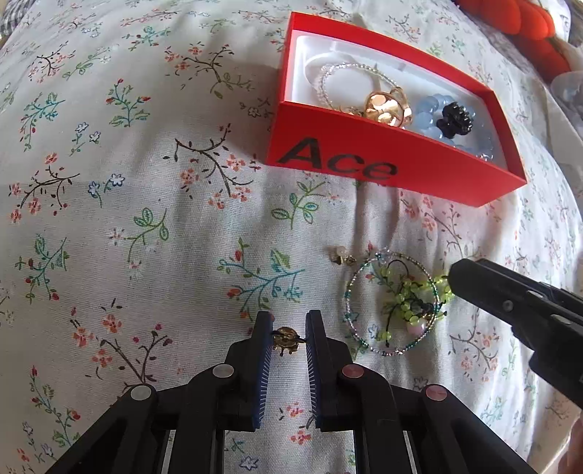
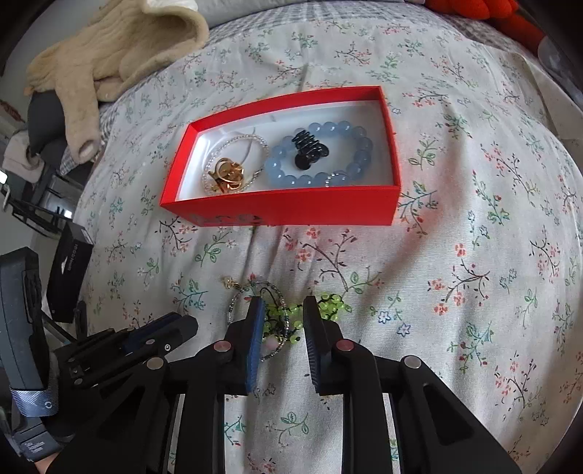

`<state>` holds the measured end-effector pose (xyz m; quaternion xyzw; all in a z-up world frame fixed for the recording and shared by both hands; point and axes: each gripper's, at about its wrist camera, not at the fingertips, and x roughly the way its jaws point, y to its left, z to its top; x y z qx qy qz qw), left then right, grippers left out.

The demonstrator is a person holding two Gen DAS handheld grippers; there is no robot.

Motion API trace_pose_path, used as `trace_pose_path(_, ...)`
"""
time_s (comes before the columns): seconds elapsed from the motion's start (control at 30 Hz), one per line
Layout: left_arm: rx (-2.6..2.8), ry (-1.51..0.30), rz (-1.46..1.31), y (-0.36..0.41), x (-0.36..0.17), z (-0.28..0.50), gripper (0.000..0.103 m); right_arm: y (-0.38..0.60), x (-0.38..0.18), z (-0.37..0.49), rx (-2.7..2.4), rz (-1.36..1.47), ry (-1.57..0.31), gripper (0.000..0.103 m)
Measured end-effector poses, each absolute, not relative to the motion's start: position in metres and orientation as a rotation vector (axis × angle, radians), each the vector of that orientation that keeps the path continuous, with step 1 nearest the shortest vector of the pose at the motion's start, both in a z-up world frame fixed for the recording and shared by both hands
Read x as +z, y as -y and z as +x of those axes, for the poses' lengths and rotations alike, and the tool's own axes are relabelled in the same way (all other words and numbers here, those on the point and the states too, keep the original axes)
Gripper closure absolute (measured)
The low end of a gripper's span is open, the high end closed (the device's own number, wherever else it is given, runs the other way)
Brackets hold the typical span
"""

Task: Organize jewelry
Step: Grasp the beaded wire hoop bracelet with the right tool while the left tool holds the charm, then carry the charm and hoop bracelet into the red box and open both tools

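A red box lies on the flowered bedspread. It holds a clear bead bracelet, a gold piece, a blue bead bracelet and a black claw clip. My left gripper is shut on a small gold earring just above the cloth. My right gripper points down at a green bead bracelet. The beads fill the narrow gap between its pads. A thin beaded ring lies around the green beads. Another small earring rests beside them.
A cream knitted garment lies at the far left of the bed and an orange cushion at the far right. Off the bed's left edge stand a black box and a dark strapped device.
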<state>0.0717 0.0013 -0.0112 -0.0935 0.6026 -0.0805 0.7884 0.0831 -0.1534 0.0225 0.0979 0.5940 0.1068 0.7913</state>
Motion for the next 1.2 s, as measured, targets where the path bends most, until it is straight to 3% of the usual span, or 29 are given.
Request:
trace_pose_path(0.4,-0.169,-1.305,-0.211,-0.004,-0.013,0.078,0.090,0.143,-0.003,0.099,0.231,0.183,-1.328,0.089)
trace_pose_path(0.7,-0.174,-1.290,-0.228,-0.004,-0.005,0.076,0.090,0.140,0.009,0.091,0.272,0.190,-1.314,0.103)
trace_pose_path(0.93,-0.177,-1.278,-0.247,-0.014,0.000,0.070,0.090,0.140,0.032,0.075,0.307,0.182,-1.257,0.103)
trace_pose_path(0.97,-0.174,-1.278,-0.249,-0.015,0.000,0.069,0.090,0.139,0.031,0.074,0.308,0.182,-1.264,0.099)
trace_pose_path(1.1,-0.145,-1.270,-0.281,-0.029,0.002,0.068,0.090,0.134,0.022,0.071,0.343,0.176,-1.323,0.099)
trace_pose_path(1.2,-0.121,-1.258,-0.293,-0.041,0.004,0.068,0.090,0.125,0.019,0.070,0.374,0.172,-1.340,0.088)
